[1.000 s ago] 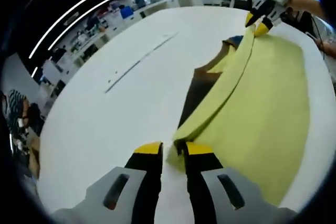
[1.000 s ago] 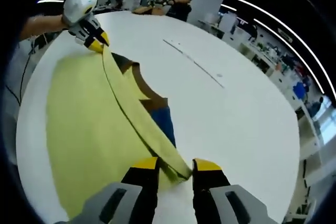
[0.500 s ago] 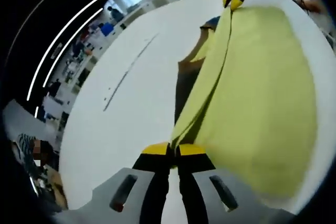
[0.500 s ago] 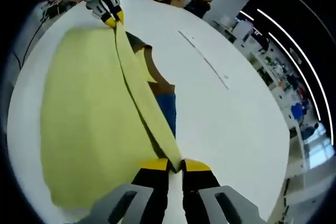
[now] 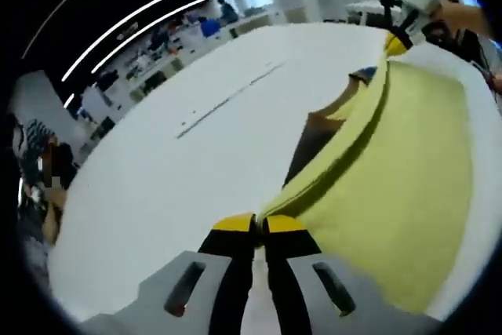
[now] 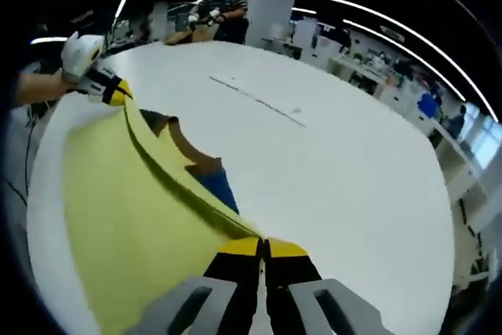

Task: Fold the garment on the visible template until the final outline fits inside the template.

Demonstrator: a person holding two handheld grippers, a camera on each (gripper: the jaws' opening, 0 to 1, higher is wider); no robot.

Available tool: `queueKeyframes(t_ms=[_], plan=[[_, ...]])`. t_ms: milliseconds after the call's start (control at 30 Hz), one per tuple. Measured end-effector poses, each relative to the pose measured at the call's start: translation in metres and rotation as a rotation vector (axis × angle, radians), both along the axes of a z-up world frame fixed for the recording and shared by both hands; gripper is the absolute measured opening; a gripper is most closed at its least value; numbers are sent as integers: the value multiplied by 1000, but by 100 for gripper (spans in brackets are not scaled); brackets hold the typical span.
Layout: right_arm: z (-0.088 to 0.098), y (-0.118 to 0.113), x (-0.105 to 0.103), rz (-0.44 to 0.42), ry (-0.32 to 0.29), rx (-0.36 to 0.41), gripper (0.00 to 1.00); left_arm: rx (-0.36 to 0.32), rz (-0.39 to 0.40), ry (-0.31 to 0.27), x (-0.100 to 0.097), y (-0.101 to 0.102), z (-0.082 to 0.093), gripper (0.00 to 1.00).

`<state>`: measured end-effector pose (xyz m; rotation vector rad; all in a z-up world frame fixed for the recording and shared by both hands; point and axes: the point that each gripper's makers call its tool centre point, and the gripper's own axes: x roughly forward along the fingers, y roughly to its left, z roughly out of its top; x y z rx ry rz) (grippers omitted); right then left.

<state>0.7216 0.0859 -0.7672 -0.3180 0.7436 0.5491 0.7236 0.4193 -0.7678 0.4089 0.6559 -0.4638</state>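
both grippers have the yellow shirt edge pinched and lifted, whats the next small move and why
Probably carry the lifted edge across over the flat part. The left gripper and right gripper each clamp one end of the yellow fabric garment, its edge raised off the white table, exposing the brown and blue template beneath.

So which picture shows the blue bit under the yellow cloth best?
The right gripper view: the blue piece shows as a clear patch beside the lifted yellow garment. The left gripper view shows just a tiny blue sliver far off.

Soft matt yellow cloth garment (image 5: 392, 162) on smooth white table (image 5: 172, 170)
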Motion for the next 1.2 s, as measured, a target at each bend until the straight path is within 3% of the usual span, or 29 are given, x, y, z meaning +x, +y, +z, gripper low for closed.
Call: queueKeyframes(t_ms=[67, 100, 167, 233, 300, 333, 433, 567, 700, 833, 967, 1200], plan=[[-3, 0, 2, -57, 26, 50, 0, -96, 92, 36, 3, 2, -2, 3], [-4, -1, 3, -96, 36, 76, 0, -108, 106, 37, 4, 2, -3, 3], [-6, -3, 6, -106, 31, 58, 0, -60, 87, 17, 6, 4, -3, 5], [-5, -6, 10, -153, 7, 49, 2, -48, 120, 17, 8, 9, -3, 9], [-6, -8, 12, -158, -2, 22, 4, -141, 185, 7, 11, 8, 2, 11], [-5, -9, 12, -167, -3, 21, 5, -155, 187, 11, 11, 9, 3, 12], [-4, -7, 11, -174, 1, 36, 12, -122, 170, 7, 10, 11, 4, 16], [1, -1, 9, -168, 13, 86, 33, -147, 152, 7, 9, 10, 6, 24], [4, 4, 5, -166, 39, 134, 45, -143, 119, 17, 3, 9, 5, 32], [6, 8, -1, -142, 56, 136, 58, -163, 90, 11, -2, 5, 9, 43], [11, 11, -11, -107, 76, 142, 64, -122, 32, -3, -10, 5, 16, 49], [23, 15, -30, -52, 82, 128, 77, -193, 12, 8, -29, 3, 26, 57]])
